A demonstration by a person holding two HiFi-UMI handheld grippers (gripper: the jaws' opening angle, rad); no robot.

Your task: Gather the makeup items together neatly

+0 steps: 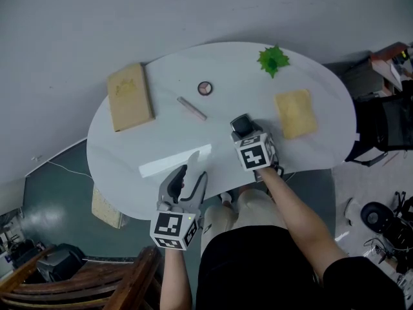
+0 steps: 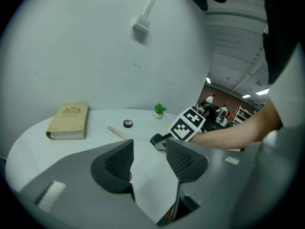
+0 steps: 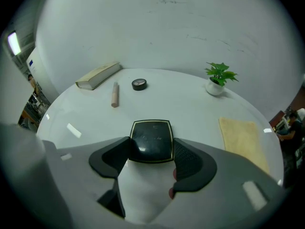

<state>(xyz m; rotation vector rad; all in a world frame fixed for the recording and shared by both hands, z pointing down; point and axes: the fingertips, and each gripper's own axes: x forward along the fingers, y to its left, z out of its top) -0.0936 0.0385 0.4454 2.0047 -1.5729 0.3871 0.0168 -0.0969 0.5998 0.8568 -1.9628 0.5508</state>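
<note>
A black square compact (image 1: 241, 125) (image 3: 152, 140) sits between the pads of my right gripper (image 1: 243, 133) (image 3: 151, 157), which is shut on it just above the white table (image 1: 129, 147). Further back lie a pinkish stick (image 1: 191, 108) (image 3: 114, 94) and a small round compact (image 1: 205, 88) (image 3: 139, 84). My left gripper (image 1: 193, 168) (image 2: 148, 159) hangs open over the table's near edge with nothing between its jaws. The left gripper view shows the stick (image 2: 118, 132), the round compact (image 2: 127, 123) and the black compact (image 2: 158, 140) to its front right.
A tan book (image 1: 130, 96) lies at the table's back left. A small green plant (image 1: 273, 60) stands at the back, and a yellow cloth (image 1: 296, 113) lies to the right. A wooden chair (image 1: 97, 283) stands at the lower left.
</note>
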